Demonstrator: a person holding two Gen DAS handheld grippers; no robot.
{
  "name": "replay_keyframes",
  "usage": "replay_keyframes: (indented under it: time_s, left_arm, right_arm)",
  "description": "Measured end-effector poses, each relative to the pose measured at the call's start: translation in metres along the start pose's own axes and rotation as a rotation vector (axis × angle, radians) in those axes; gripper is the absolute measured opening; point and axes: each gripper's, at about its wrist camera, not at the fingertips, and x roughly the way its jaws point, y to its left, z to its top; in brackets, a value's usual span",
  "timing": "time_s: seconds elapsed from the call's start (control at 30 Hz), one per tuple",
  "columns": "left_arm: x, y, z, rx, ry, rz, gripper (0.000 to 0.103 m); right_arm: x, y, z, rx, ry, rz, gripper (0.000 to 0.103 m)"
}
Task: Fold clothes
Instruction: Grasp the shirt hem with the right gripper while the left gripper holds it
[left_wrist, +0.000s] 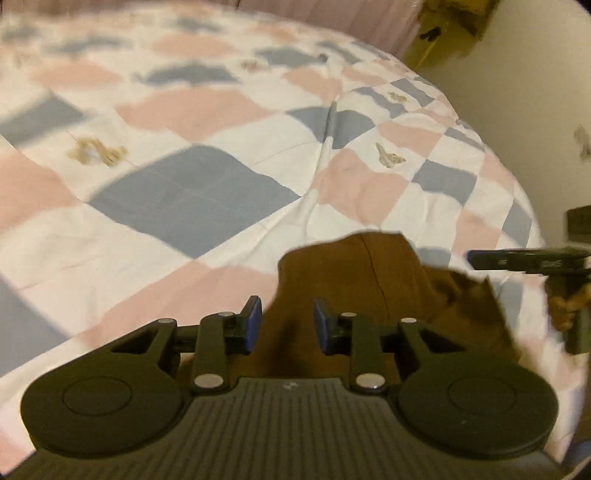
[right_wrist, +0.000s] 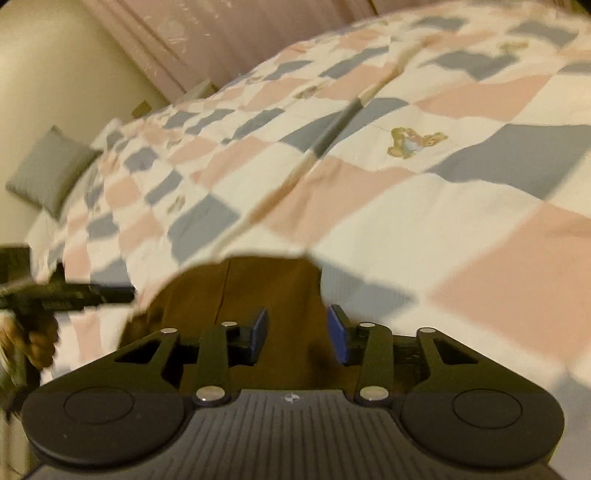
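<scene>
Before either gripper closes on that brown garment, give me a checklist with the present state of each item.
1. Left gripper open, pads apart: ok.
2. Right gripper open, pads apart: ok.
3. Brown garment lies in front of and under both grippers on the checkered quilt: ok.
4. Cloth actually between the pads: cannot tell; the fabric shows through both gaps, but its height against the pads is unclear.
5. Garment spread flat for folding: not ok; its edge looks bunched and uneven in the left wrist view.
6. Grippers apart from each other: ok; each shows at the edge of the other's view, off to the side.
</scene>
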Motion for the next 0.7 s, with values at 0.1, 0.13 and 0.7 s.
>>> replay_keyframes:
  time_s: [0.1,0.13,0.7]
  left_arm:
    - [0.025,0.024,0.01,-0.086,0.074,-0.081,0.027]
    - [0.032,0.031,0.012,-0.109,0.097,-0.095,0.027]
    - [0.051,0.002,0.011,0.186,0.051,-0.152,0.008]
  right_arm:
    - [0.026,-0.016,0.021,0.045,0.043,0.044,0.041]
    - [0.034,-0.021,0.025,0.06,0.06,0.057,0.047]
    - [0.059,-0.009,0.022,-0.119,0.089,0.081,0.009]
